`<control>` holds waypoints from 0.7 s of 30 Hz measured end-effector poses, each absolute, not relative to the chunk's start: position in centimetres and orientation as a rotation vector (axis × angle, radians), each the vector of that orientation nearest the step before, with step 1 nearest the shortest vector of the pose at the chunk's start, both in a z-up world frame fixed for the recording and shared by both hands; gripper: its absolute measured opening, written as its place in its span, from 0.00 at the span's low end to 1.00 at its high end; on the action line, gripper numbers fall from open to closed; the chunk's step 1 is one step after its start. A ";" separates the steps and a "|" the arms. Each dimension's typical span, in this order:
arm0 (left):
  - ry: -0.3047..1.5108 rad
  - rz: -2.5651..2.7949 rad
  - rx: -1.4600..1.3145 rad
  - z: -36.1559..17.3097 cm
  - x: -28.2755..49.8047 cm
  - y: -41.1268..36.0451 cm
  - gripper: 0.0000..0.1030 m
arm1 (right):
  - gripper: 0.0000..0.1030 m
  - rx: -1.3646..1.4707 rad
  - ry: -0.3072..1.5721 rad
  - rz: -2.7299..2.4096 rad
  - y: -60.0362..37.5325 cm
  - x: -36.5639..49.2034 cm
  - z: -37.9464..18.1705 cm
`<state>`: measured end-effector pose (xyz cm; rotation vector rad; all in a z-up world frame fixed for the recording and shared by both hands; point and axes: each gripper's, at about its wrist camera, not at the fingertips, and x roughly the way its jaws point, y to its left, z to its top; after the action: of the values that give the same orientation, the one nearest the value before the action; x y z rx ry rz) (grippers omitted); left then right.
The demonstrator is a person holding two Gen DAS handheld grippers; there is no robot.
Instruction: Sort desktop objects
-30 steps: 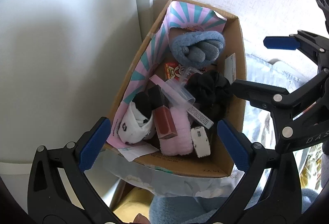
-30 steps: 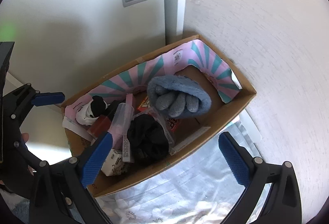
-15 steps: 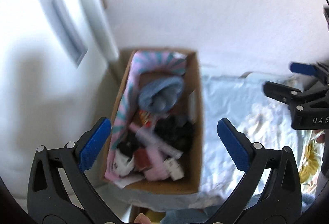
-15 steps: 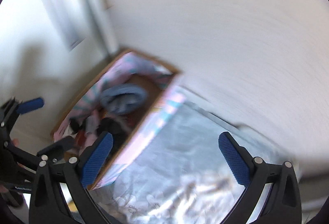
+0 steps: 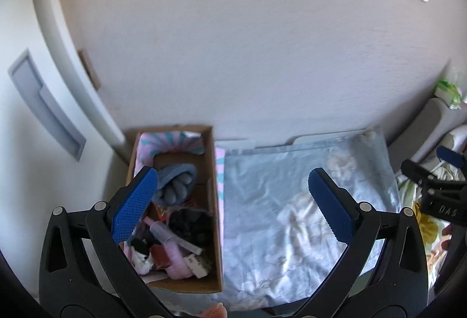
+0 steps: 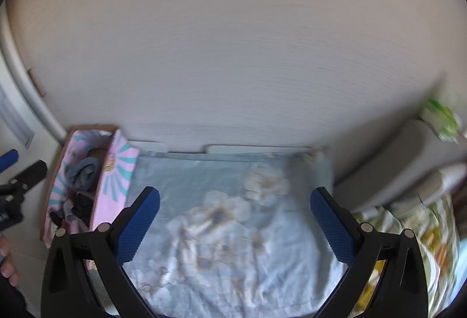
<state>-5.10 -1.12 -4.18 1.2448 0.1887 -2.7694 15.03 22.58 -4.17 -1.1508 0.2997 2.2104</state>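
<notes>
Two grippers were up in the air, both released w/ nothing between the blue pads. Left gripper (image 5: 233, 204) sat low-centre of its own view, jaws spread wide; its left pad (image 5: 134, 204) overlapped the cardboard box (image 5: 214, 201) in the frame, its right pad hung over the pale blue floral cloth (image 5: 262, 201). Right gripper (image 6: 233, 221) likewise low-centre in the right wrist view, jaws wide apart, both pads over the same cloth (image 6: 227, 230).

Box stood lower left of the left wrist view, just beside the cloth's left edge, against the wall (image 5: 233, 55). It had a pink-and-teal striped liner (image 5: 172, 140) along the far end. Inside, from far to near: a blue-grey fuzzy glove (image 5: 175, 183), a black fabric bundle (image 5: 189, 223), a clear tube (image 5: 172, 236), a pink fluffy item (image 5: 178, 262), a small white object (image 5: 197, 264) at the near end. Some smaller bits were too blurred to name.

In the right wrist view the box (image 6: 52, 195) was at mid left, glove (image 6: 83, 175) showing inside, left gripper's black frame at the far left edge. A green-and-white packet (image 6: 440, 119) sat upper right on a grey ledge. Yellow-green patterned fabric (image 6: 432, 245) lay lower right, beside the cloth.
</notes>
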 end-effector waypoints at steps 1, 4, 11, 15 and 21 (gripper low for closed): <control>0.179 -2.782 1.233 -3.6 -4.6 -0.7 1.00 | 1.00 -1.137 0.314 2.205 22.5 15.8 -3.8; 0.154 -2.803 1.210 -2.5 -3.5 0.3 1.00 | 1.00 -1.110 0.307 2.187 21.7 17.2 -3.5; 0.201 -2.811 1.247 -2.7 -2.4 0.8 1.00 | 1.00 -1.073 0.301 2.170 20.1 18.5 -4.2; 0.200 -2.804 1.259 -2.9 -2.4 0.9 1.00 | 1.00 -1.084 0.315 2.170 20.2 18.4 -4.8; 0.192 -2.802 1.243 -2.8 -2.2 1.0 1.00 | 1.00 -1.086 0.319 2.174 20.3 18.3 -4.9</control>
<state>-2.15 1.03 -2.84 1.2430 0.1920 -2.8018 18.35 20.32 -4.92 -1.0857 0.3191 2.1742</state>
